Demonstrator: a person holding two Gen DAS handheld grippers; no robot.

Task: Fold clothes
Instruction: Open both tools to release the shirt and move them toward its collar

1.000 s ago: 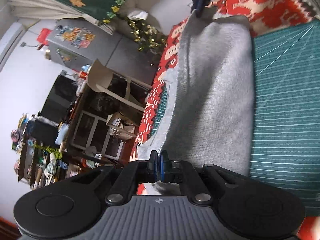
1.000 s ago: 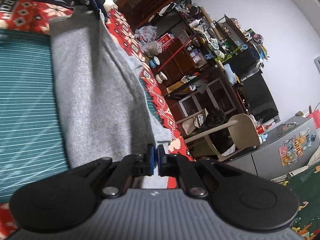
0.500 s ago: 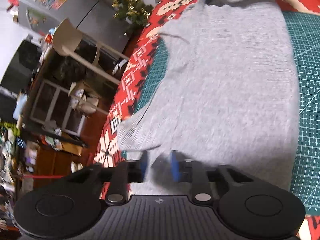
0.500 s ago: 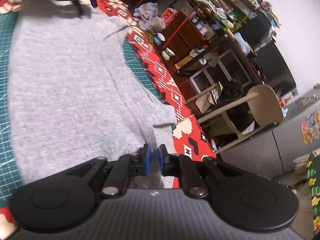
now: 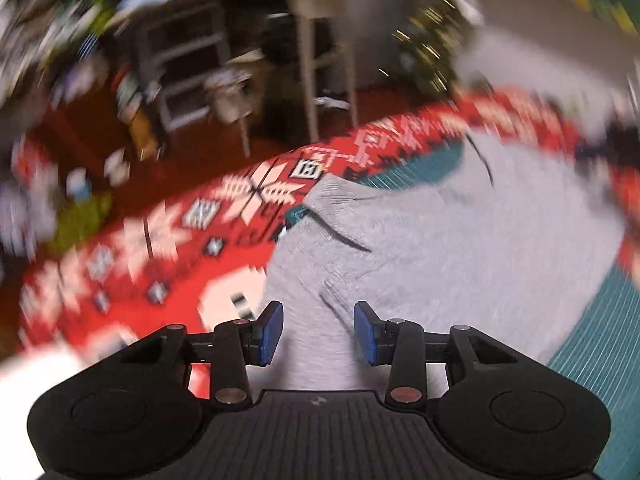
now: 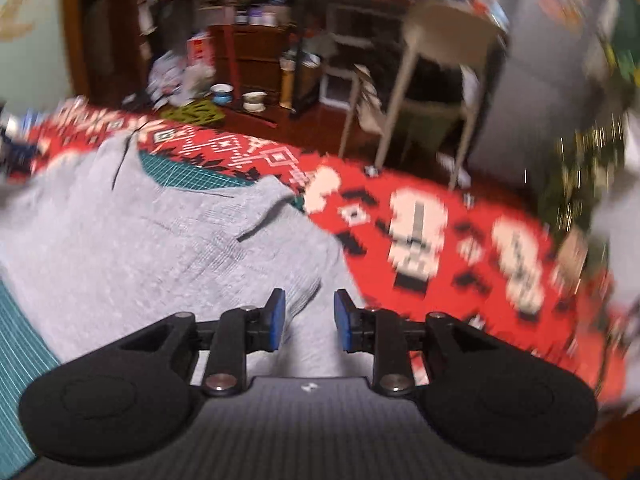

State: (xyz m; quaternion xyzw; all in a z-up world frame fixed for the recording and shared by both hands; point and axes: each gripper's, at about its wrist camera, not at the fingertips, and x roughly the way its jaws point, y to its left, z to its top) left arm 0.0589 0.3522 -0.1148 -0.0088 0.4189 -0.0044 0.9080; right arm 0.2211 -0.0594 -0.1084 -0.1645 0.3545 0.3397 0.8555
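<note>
Both grippers agape over grey sweater (image 5: 460,248), surroundings motion-blurred

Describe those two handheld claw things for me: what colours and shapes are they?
Both look alike. The left claw and right claw each have two black fingers tipped with flat blue pads, joined by black link bars with silver rivets. Behind sit two rounded black lobes with circular recesses, and a ribbed grey centre panel bearing a small pale logo. No cables, hands or sleeves show.
</note>
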